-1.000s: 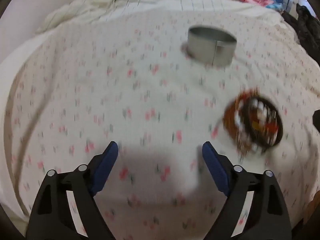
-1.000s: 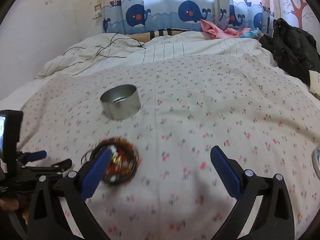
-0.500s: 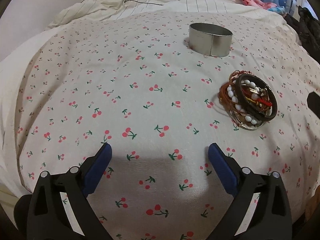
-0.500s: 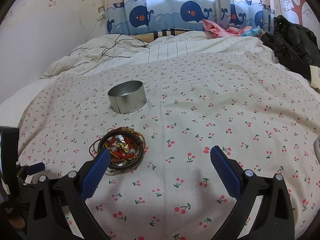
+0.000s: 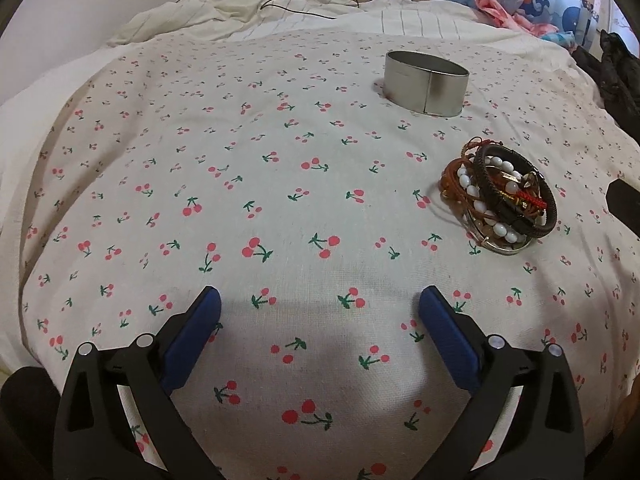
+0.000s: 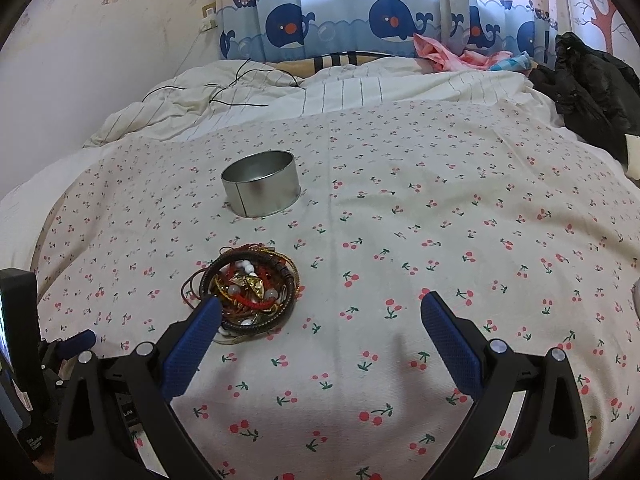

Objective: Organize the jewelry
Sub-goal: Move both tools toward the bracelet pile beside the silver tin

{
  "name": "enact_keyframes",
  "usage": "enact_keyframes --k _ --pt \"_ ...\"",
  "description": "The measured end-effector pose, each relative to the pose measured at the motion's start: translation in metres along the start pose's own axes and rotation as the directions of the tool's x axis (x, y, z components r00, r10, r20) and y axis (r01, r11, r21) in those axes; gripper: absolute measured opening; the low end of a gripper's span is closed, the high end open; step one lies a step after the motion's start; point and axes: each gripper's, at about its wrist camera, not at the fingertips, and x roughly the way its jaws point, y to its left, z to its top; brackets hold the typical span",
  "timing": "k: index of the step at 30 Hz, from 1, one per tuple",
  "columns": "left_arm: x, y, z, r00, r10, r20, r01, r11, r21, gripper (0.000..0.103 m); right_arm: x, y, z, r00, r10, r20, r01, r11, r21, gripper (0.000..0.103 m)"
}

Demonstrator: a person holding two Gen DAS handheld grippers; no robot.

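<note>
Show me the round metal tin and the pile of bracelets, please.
round metal tin (image 6: pixel 262 192), right wrist view, on its outer side wall.
pile of bracelets (image 5: pixel 514 204), left wrist view, on the dark braided band on top.

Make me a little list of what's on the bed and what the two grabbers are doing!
bed cover: white sheet with cherries
jewelry: pile of bracelets, lying on the sheet
container: round metal tin, beyond the pile, apart from it
tin contents: none visible
left gripper: open, holding nothing
right gripper: open, holding nothing, one finger overlaps the pile
</note>
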Motion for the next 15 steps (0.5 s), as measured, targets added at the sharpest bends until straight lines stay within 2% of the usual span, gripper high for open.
enact_keyframes --k 4,8,15 --pt "-0.008 -0.003 0.002 1.0 0.002 -0.011 -0.002 1.0 -0.001 0.095 0.0 0.002 0.0 1.0 -0.002 -0.001 0.002 1.0 -0.011 0.096" --pt "-0.018 -0.011 0.002 1.0 -0.016 -0.008 0.016 0.999 0.038 0.095 -0.001 0.005 -0.001 1.0 -0.01 -0.006 0.01 1.0 -0.028 0.096" --pt "-0.031 -0.015 0.006 0.999 -0.037 0.015 0.037 0.999 0.031 0.095 -0.002 0.012 -0.006 1.0 -0.009 -0.023 0.008 0.998 -0.056 0.096"
